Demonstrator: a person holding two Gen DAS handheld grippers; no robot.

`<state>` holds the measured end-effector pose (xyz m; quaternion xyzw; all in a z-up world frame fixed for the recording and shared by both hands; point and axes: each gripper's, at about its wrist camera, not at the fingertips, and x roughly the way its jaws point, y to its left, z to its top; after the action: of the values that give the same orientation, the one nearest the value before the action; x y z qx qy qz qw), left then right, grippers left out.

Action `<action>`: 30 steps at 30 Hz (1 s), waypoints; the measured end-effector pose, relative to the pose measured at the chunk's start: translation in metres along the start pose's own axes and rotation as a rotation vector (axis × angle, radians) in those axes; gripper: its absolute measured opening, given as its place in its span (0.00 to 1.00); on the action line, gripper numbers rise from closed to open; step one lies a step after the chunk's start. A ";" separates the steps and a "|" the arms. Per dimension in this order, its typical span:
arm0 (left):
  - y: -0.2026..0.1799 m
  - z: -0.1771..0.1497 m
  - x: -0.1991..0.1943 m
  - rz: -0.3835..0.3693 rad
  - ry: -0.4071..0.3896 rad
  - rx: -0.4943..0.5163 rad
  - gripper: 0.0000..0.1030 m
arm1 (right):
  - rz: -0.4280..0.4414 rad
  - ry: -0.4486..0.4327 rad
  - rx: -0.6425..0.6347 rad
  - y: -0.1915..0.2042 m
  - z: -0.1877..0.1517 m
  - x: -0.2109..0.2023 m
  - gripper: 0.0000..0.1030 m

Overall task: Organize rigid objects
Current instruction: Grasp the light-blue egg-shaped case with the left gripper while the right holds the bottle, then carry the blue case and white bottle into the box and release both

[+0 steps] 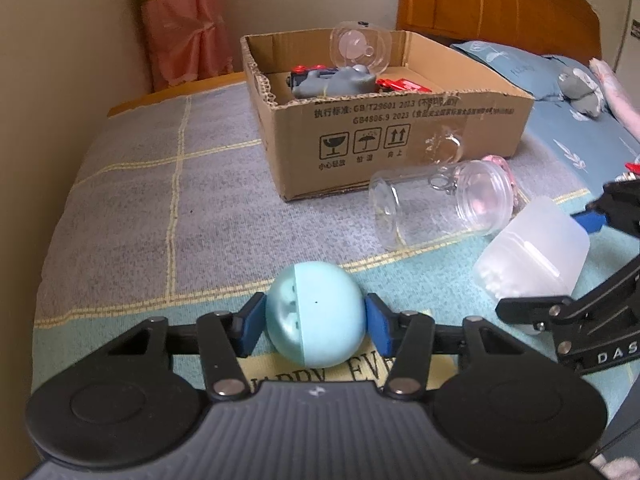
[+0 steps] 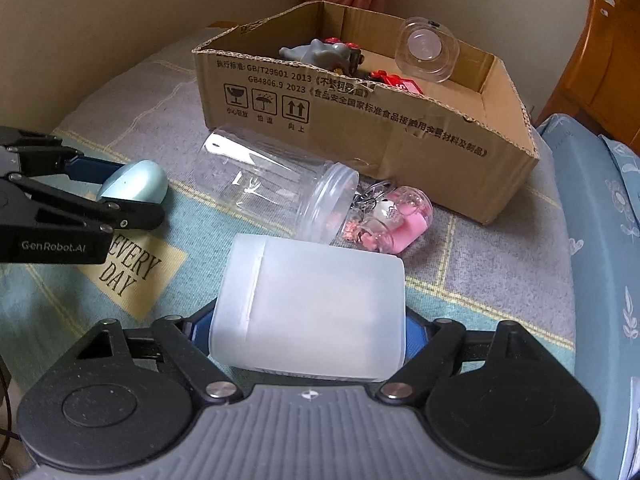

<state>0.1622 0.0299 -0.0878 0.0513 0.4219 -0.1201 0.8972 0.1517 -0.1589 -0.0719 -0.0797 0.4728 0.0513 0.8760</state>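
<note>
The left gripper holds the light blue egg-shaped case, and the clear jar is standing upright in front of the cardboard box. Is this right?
Not quite. The left gripper does hold the light blue egg-shaped case, but the clear jar lies on its side in front of the cardboard box, as the right wrist view shows.

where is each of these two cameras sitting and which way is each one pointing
Left wrist: on the left tool, looking forward over its blue egg toward the cardboard box; the right tool shows at the right edge.
Right wrist: on the right tool, looking over its frosted tub at the box from farther right; the left tool shows at left.
Shared: box, clear jar, egg, tub, both tools.
</note>
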 end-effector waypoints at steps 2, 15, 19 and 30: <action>-0.001 0.001 -0.001 0.001 0.005 0.025 0.51 | 0.005 -0.003 -0.010 0.000 0.000 -0.003 0.86; -0.006 0.031 -0.039 -0.076 -0.031 0.144 0.50 | 0.053 -0.017 -0.063 -0.011 0.007 -0.032 0.86; -0.007 0.057 -0.051 -0.085 -0.084 0.173 0.50 | 0.055 -0.048 -0.078 -0.016 0.015 -0.046 0.86; -0.010 0.126 -0.024 -0.059 -0.151 0.232 0.51 | 0.008 -0.144 -0.077 -0.037 0.050 -0.066 0.86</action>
<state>0.2386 0.0003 0.0112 0.1331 0.3378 -0.1977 0.9106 0.1627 -0.1872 0.0137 -0.1077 0.4066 0.0783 0.9038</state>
